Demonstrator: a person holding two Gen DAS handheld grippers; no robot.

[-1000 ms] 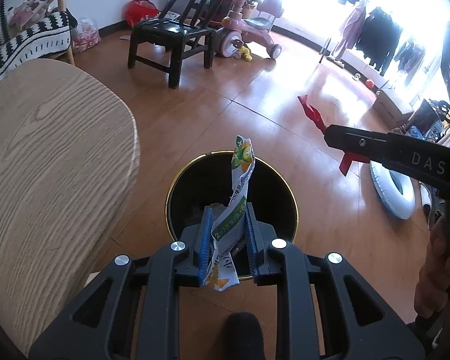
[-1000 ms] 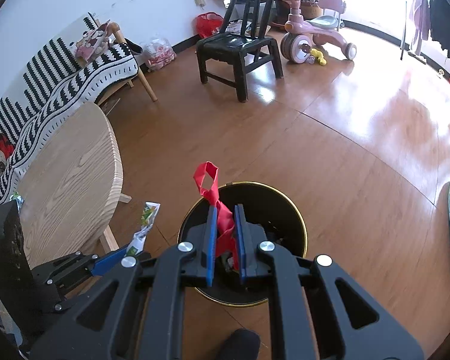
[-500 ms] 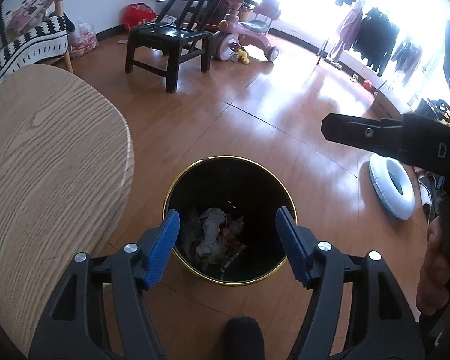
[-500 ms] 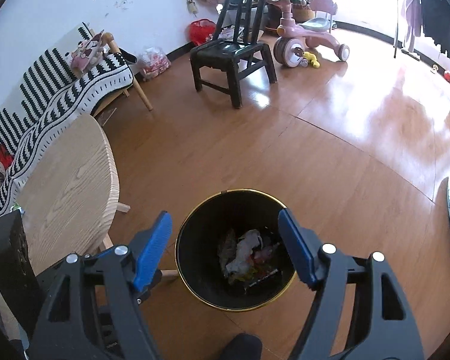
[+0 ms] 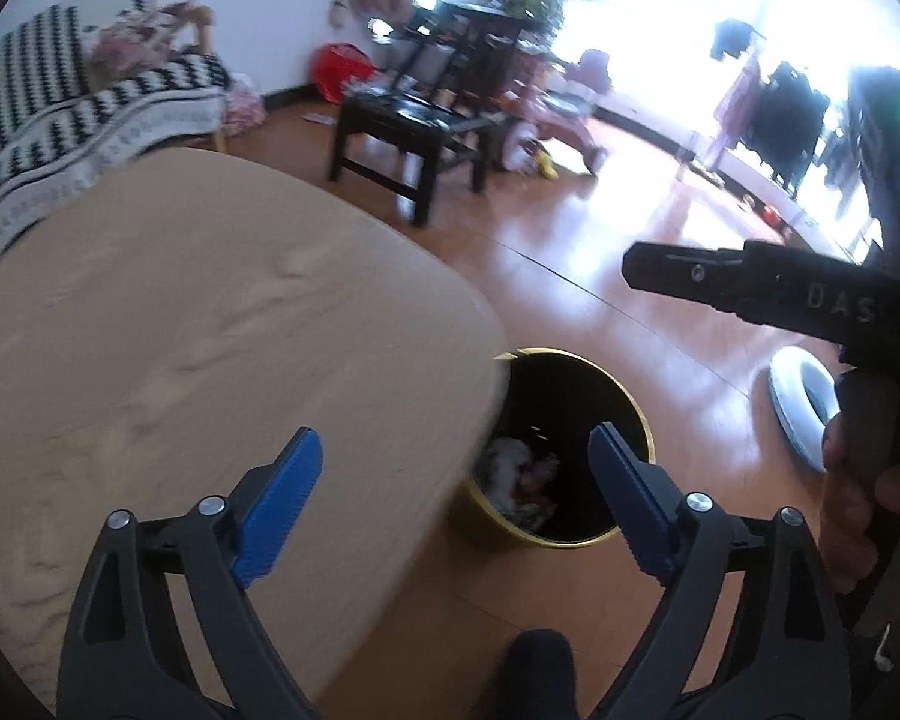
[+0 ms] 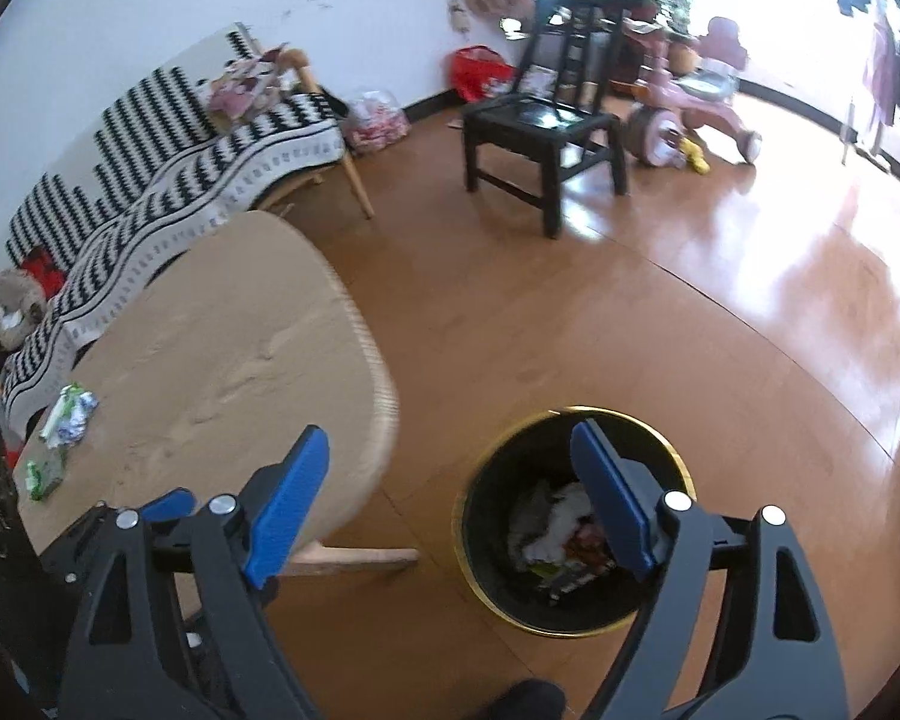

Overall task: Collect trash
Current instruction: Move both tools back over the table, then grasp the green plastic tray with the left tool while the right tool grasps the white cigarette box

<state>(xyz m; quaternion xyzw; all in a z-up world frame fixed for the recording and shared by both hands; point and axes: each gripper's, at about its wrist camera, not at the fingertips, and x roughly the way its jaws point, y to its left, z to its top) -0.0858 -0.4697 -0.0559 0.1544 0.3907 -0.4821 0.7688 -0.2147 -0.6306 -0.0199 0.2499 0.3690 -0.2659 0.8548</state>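
Observation:
A black trash bin with a gold rim (image 5: pixel 576 396) (image 6: pixel 570 414) stands on the wooden floor beside the round wooden table (image 5: pixel 180 330) (image 6: pixel 222 348), with crumpled wrappers inside (image 5: pixel 519 474) (image 6: pixel 561 522). My left gripper (image 5: pixel 456 480) is open and empty, over the table's edge and the bin. My right gripper (image 6: pixel 450 480) is open and empty, above the bin's left side; it also shows in the left wrist view (image 5: pixel 750 288). Two green-and-white wrappers (image 6: pixel 69 411) (image 6: pixel 45 474) lie on the table's left part.
A black wooden chair (image 6: pixel 540 120) stands further back, with a pink ride-on toy (image 6: pixel 690 108) beside it. A striped couch (image 6: pixel 168 162) lines the wall behind the table. A white ring (image 5: pixel 801 402) lies on the floor at right.
Both grippers opened and dropped the green wrapper and the red scrap into the bin. Both then swung left and up, bringing the table into view.

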